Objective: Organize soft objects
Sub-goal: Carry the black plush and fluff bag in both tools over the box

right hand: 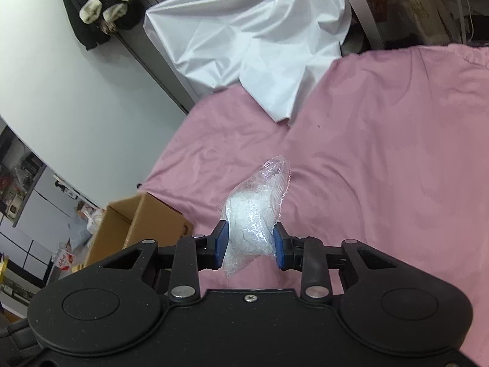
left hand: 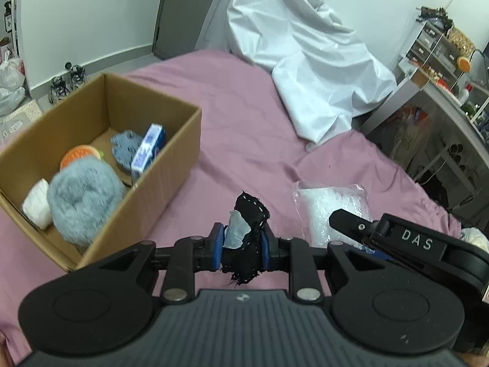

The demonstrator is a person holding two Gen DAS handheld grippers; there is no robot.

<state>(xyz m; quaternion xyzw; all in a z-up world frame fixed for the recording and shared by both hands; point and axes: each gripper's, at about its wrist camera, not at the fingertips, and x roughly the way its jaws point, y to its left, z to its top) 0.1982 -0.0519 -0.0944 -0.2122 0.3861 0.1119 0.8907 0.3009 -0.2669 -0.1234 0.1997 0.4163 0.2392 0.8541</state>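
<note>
My left gripper (left hand: 240, 249) is shut on a black cloth with a grey patch (left hand: 249, 229), held above the pink bed sheet (left hand: 244, 128) just right of an open cardboard box (left hand: 171, 165). The box holds a grey fluffy ball (left hand: 82, 198), a white soft piece (left hand: 38, 206), an orange round item (left hand: 81, 154), a blue-grey cloth (left hand: 125, 143) and a blue-white packet (left hand: 148, 150). My right gripper (right hand: 250, 246) is shut on a clear plastic bag of white stuffing (right hand: 255, 217), above the sheet; it shows in the left wrist view (left hand: 330, 211) too. The box (right hand: 143, 226) lies to its left.
A crumpled white sheet (left hand: 299, 58) lies at the far end of the bed, also in the right wrist view (right hand: 253, 36). Shelves and clutter (left hand: 440, 70) stand right of the bed. Shoes (left hand: 65, 81) and bags sit on the floor at the left.
</note>
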